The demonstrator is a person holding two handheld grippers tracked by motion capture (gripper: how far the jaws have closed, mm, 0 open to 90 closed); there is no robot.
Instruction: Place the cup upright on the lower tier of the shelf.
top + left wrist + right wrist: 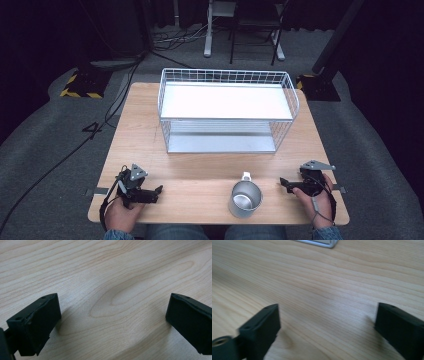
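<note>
High view showed a metal mug (pixel 245 199) at the near table (pixel 200 170) edge, between the left gripper (pixel 159 189) and right gripper (pixel 281 181), a white wire basket (pixel 227 110) beyond it. Both gripper views showed jaws spread wide, holding nothing, over bare wood. Right gripper view alone caught a grey metal corner (pixel 322 243) past the jaws.

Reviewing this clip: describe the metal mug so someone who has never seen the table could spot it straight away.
Start at the wooden table and its white wire basket at the far side. Come to the near edge, between the left gripper and right gripper, nearer the right one. The metal mug stands there upright: the table's one shiny, round, open-topped thing, its handle toward the basket.
</note>
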